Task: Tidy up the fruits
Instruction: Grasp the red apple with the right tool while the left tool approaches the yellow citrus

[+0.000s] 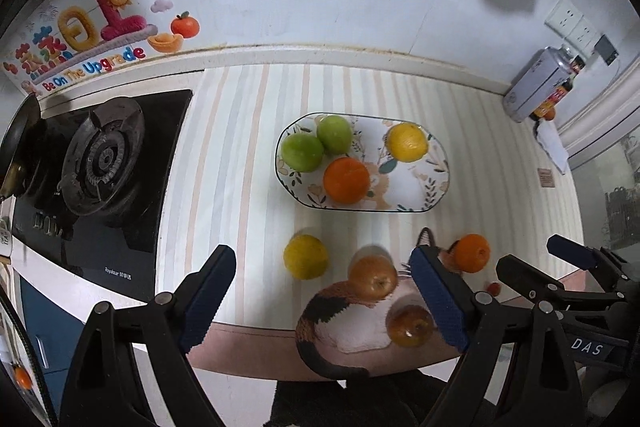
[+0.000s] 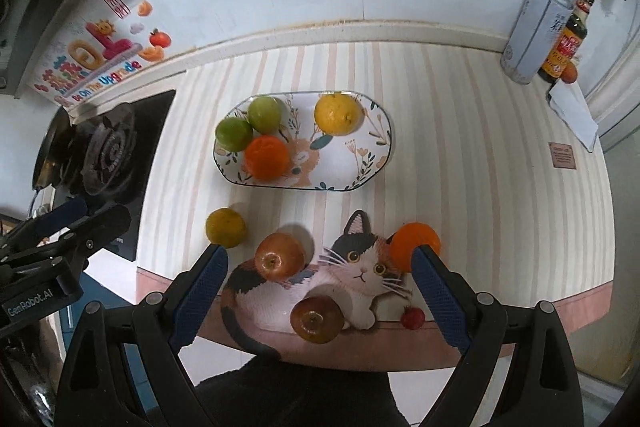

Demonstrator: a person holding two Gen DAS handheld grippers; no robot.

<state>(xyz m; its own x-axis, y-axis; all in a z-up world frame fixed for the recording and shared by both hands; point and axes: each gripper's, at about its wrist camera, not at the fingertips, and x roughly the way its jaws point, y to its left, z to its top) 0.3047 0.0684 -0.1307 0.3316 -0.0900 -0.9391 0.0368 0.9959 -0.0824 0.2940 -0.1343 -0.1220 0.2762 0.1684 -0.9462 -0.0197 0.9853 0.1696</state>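
Note:
An oval floral plate [image 1: 416,187] [image 2: 352,163] on the striped mat holds two green fruits [image 1: 302,151] [image 2: 234,133], an orange [image 1: 346,180] [image 2: 267,157] and a lemon [image 1: 407,142] [image 2: 338,115]. Loose in front of it lie a yellow-green citrus [image 1: 305,256] [image 2: 225,227], two brownish-red apples [image 1: 373,275] [image 2: 280,255] [image 2: 317,319], an orange [image 1: 472,253] [image 2: 414,241] and a small red fruit [image 2: 413,318]. My left gripper [image 1: 324,297] and right gripper [image 2: 320,297] are both open and empty, hovering near the counter's front edge over the loose fruit.
A gas stove [image 1: 100,163] [image 2: 104,155] sits at the left. A grey canister [image 2: 532,31] and a sauce bottle [image 2: 564,43] stand at the back right. A cat picture [image 2: 360,267] is printed on the mat. The wall rises behind the plate.

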